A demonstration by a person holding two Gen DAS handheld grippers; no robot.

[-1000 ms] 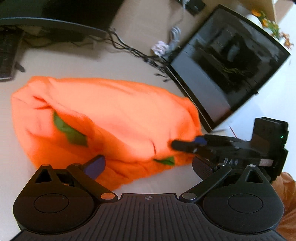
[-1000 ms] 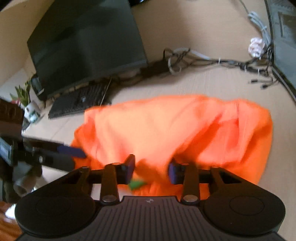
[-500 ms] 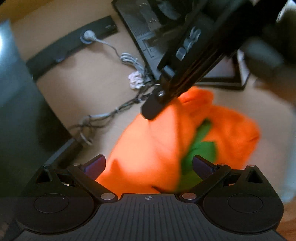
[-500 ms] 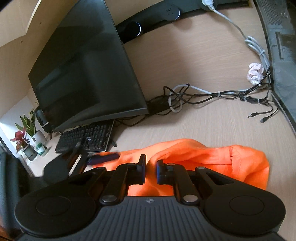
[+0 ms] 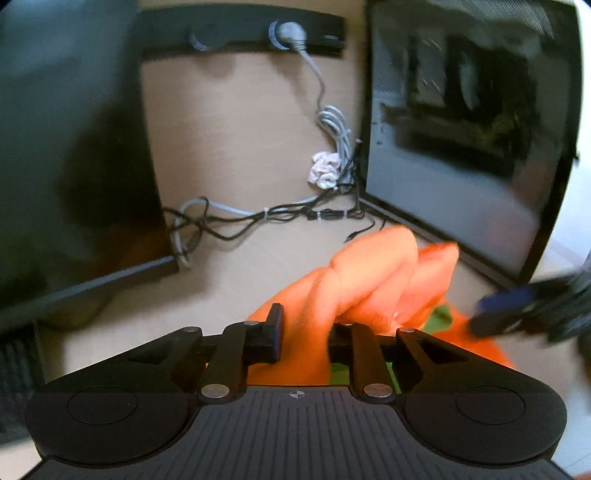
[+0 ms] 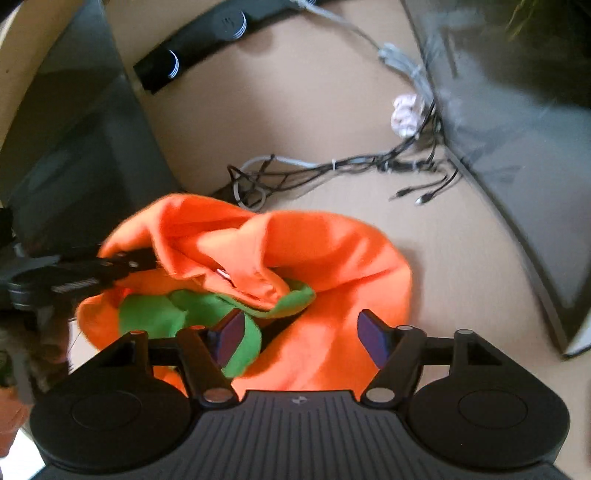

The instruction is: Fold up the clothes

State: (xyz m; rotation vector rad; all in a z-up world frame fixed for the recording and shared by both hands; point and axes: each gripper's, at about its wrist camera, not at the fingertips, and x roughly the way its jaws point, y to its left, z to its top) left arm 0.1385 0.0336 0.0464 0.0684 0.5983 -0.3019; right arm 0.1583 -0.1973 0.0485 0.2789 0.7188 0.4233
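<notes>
An orange garment with green lining (image 6: 332, 258) lies bunched on the wooden desk (image 6: 295, 110). My left gripper (image 5: 306, 332) is shut on a fold of the orange garment (image 5: 369, 280), which bulges up between and over its fingers. In the right wrist view the left gripper (image 6: 122, 264) comes in from the left and pinches the garment's raised edge. My right gripper (image 6: 299, 332) is open, jaws wide apart, just above the near part of the garment, holding nothing. It also shows blurred at the right of the left wrist view (image 5: 517, 306).
A dark monitor (image 5: 66, 147) stands at the left and a black computer case (image 5: 461, 129) at the right. A tangle of cables (image 5: 266, 214), a crumpled paper (image 5: 325, 170) and a power strip (image 5: 240, 33) lie at the back of the desk.
My left gripper has closed on the orange garment. My right gripper has let go of it and opened wide. The garment is now bunched, with green lining showing.
</notes>
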